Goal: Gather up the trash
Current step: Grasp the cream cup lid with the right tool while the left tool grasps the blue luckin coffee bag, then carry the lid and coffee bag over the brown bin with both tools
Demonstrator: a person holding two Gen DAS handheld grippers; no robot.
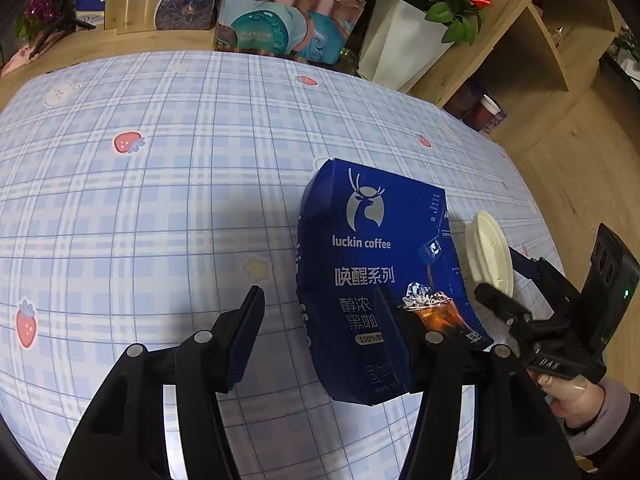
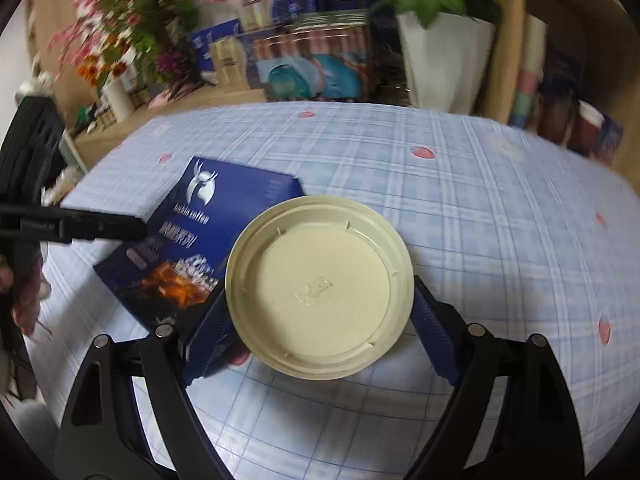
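A dark blue luckin coffee box (image 1: 360, 248) lies on the checked tablecloth (image 1: 140, 220). My left gripper (image 1: 320, 296) stands open over the box's near end: its right finger (image 1: 396, 332) sits over the printed face, while the left finger (image 1: 244, 336) is clear of the box's side. In the right wrist view the box (image 2: 224, 200) lies at the left, with a left finger (image 2: 120, 226) across its edge. My right gripper (image 2: 320, 304) is shut on a round cream plastic lid (image 2: 320, 288), a pad against each rim. The left wrist view shows the lid (image 1: 490, 256) held tilted beside the box.
A white pot of red roses (image 1: 400, 40) and several printed cartons (image 1: 288, 28) line the table's far edge. A wooden shelf (image 1: 520, 40) with paper cups (image 1: 488, 112) stands at the right. A hand (image 1: 568, 400) holds the right gripper.
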